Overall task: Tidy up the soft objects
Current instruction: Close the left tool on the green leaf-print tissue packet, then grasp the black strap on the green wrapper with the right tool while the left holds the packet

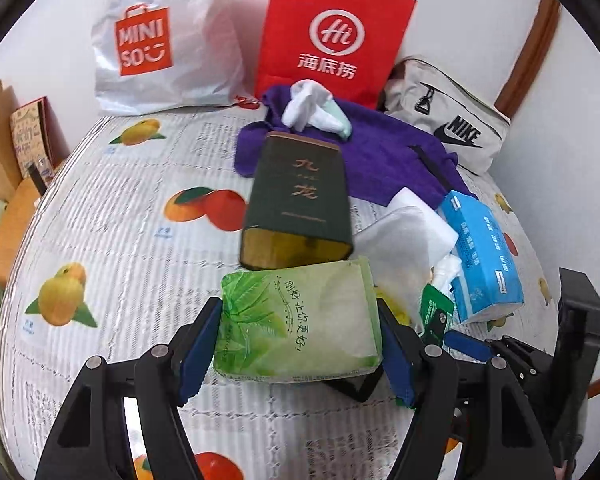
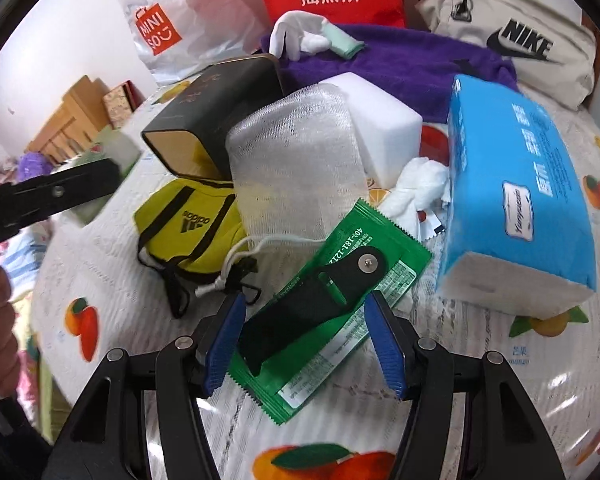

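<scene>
You've got the green tissue pack (image 1: 300, 320) pinched between your left tongs (image 1: 298, 344), blue pads pressed on both of its sides, held just above the fruit-print desk (image 1: 120, 240). Right behind it, farther off, lies the dark green tin (image 1: 296, 200) on its side, open end facing you.

Your right tongs (image 2: 304, 340) are spread wide, gripping nothing, with the green sachet (image 2: 332, 312) and a black strap (image 2: 312, 300) lying on top of it between the pads.

Just beyond that sit the mesh-wrapped white roll (image 2: 296, 160) and the yellow adidas pouch (image 2: 188, 224) to its left. The blue tissue pack (image 2: 516, 188) sits on the right.

At the far end there's a purple towel (image 1: 380, 148) with white gloves (image 1: 308, 108) on it, then the Miniso bag (image 1: 160, 40), red paper bag (image 1: 332, 32) and Nike bag (image 1: 448, 120).
</scene>
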`<state>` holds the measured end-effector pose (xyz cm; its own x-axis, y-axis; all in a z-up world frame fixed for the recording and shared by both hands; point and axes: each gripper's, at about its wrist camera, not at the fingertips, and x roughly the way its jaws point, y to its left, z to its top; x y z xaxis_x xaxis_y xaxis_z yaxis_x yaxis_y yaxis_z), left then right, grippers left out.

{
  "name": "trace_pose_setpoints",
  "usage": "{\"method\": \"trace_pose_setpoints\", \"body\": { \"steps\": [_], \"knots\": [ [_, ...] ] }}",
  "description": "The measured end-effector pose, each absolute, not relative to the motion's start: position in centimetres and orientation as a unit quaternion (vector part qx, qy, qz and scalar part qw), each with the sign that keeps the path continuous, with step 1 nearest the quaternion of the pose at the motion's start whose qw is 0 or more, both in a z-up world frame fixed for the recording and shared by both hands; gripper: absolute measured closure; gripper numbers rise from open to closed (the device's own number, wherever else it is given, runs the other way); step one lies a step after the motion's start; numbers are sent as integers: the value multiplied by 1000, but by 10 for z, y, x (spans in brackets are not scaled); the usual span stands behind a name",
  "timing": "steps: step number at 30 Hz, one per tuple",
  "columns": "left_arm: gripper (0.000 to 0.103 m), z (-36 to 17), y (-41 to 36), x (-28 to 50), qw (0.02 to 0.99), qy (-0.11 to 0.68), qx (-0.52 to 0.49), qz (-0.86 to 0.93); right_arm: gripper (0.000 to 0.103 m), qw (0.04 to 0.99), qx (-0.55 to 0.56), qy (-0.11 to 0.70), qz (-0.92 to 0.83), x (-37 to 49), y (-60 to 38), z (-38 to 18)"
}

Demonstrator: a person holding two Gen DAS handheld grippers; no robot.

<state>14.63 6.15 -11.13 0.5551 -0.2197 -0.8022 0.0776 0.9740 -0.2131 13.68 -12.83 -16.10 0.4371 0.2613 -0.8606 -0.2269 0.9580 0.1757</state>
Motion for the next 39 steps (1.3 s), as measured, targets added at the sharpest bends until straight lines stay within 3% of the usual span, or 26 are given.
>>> {"method": "trace_pose_setpoints", "body": {
  "steps": [1,3,4,6,8,14,16,18,19,25,26,31,33,39],
  "knots": [
    [32,-111,64,146,879,464,-80,-83,45,850,1,508,140,136,-125,-162],
    [32,-111,70,143,879,462,-89,-81,63,854,-36,502,131,134,-120,-161],
    [32,-111,71,142,879,460,-93,-82,67,855,-41,500,130,133,-122,-159],
    [32,-110,73,141,879,459,-97,-86,83,850,-21,507,140,133,-131,-157],
    [32,-111,72,140,879,458,-97,-86,92,843,-7,516,153,131,-141,-154],
    [32,-111,66,138,879,458,-94,-93,88,836,-16,530,143,123,-149,-154],
    [32,-111,64,137,879,458,-91,-97,78,838,0,523,154,120,-147,-149],
    [32,-110,64,137,879,459,-87,-95,52,840,5,518,163,120,-142,-148],
    [32,-109,63,136,879,459,-86,-96,48,840,2,518,164,121,-138,-148],
    [32,-108,67,133,880,457,-87,-92,46,840,-9,525,134,128,-123,-161],
    [32,-109,68,133,880,458,-86,-91,47,846,-14,516,132,128,-120,-161],
    [32,-108,72,132,880,458,-91,-86,79,854,-46,499,140,124,-121,-158],
    [32,-107,75,132,881,456,-95,-85,99,845,-35,511,156,125,-130,-156],
    [32,-110,74,132,879,460,-97,-86,94,832,-26,532,156,124,-140,-155]
  ]
}}
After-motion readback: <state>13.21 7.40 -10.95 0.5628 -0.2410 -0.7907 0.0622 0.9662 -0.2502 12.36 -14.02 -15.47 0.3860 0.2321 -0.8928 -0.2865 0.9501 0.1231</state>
